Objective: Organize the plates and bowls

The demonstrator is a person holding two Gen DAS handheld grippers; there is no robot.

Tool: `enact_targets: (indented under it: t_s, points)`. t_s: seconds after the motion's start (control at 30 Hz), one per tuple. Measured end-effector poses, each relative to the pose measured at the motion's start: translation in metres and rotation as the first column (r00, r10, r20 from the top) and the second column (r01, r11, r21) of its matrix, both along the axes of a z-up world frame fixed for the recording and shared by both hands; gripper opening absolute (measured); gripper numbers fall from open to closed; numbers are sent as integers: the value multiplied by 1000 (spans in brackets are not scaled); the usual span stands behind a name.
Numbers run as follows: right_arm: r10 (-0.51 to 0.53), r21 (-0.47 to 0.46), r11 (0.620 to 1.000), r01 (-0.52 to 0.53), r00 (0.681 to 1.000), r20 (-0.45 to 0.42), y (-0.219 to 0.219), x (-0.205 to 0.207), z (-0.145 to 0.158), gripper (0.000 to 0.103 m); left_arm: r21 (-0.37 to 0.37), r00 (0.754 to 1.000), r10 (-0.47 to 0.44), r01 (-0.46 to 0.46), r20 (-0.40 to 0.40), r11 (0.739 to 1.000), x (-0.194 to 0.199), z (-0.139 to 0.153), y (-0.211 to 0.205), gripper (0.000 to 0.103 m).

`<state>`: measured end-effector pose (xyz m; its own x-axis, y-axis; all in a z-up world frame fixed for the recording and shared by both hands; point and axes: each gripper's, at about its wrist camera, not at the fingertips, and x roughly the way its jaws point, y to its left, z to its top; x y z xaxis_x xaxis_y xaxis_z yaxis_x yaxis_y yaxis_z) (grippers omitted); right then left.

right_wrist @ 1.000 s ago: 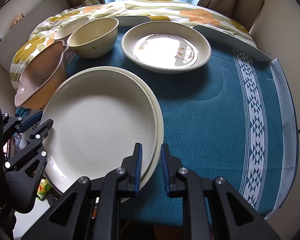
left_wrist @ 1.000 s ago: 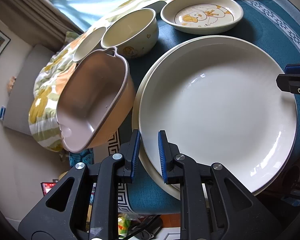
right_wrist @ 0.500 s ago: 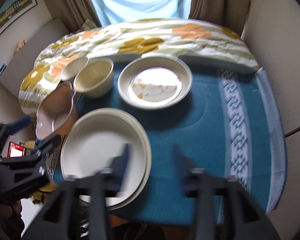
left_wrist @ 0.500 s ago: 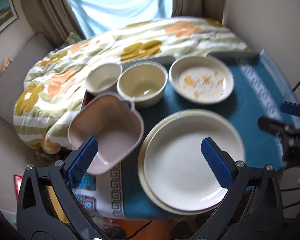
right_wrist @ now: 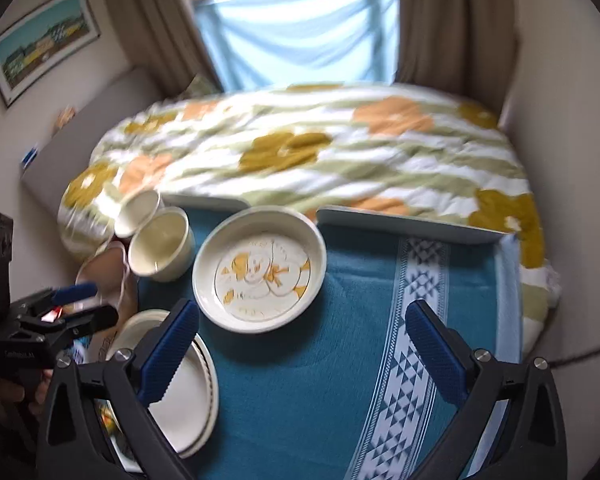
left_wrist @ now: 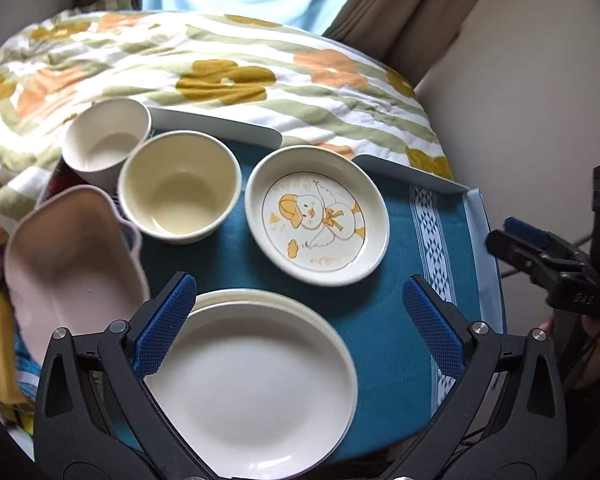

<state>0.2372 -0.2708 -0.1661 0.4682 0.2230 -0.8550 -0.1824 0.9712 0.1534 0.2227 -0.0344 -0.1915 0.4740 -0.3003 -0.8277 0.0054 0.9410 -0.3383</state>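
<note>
Both grippers hover open above the table (left_wrist: 404,320).
Left gripper (left_wrist: 300,320) and right gripper (right_wrist: 304,344) fingers have just spread wide, empty, over stacked plates (left_wrist: 256,388).

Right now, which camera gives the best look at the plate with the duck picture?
The left wrist view. There the duck plate sits near the centre, sharp, with the whole rim and drawing readable. The right wrist view also shows the whole plate, but motion blur smears the drawing.
</note>
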Motion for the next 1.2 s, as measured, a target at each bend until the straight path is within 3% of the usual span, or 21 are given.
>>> enact_targets:
  t_s: [0.1, 0.23, 0.37, 0.5, 0.73, 0.8, 1.2]
  points:
    - [63, 36, 998, -61, 997, -55, -7, 32, -31, 102, -48, 998, 46, -48, -43, 998, 21, -24, -5, 95]
    - [127, 100, 988, -113, 981, -145, -9, 63, -77, 101, -64, 986, 94, -103, -136, 993, 48, -64, -9, 67]
    - [192, 160, 974, -160, 958, -213, -11, 84, -111, 65, -47, 974, 140, -150, -176, 987, 65, -91, -9, 52]
    - [245, 185, 961, -206, 942, -228, -9, 98, -128, 59, -32, 958, 202, -213, -203, 977, 73, -106, -5, 38]
    - [295, 220, 944, -247, 929, -222, -6, 109, -137, 25, 26, 947, 230, -230, -224, 973, 78, -119, -5, 16]
    - [300, 216, 943, -252, 926, -230, -5, 110, -140, 14, 27, 944, 244, -244, -223, 969, 76, -120, -3, 14]
    - [316, 200, 940, -278, 929, -195, -6, 108, -132, 14, 50, 947, 247, -242, -206, 969, 74, -111, -9, 13]
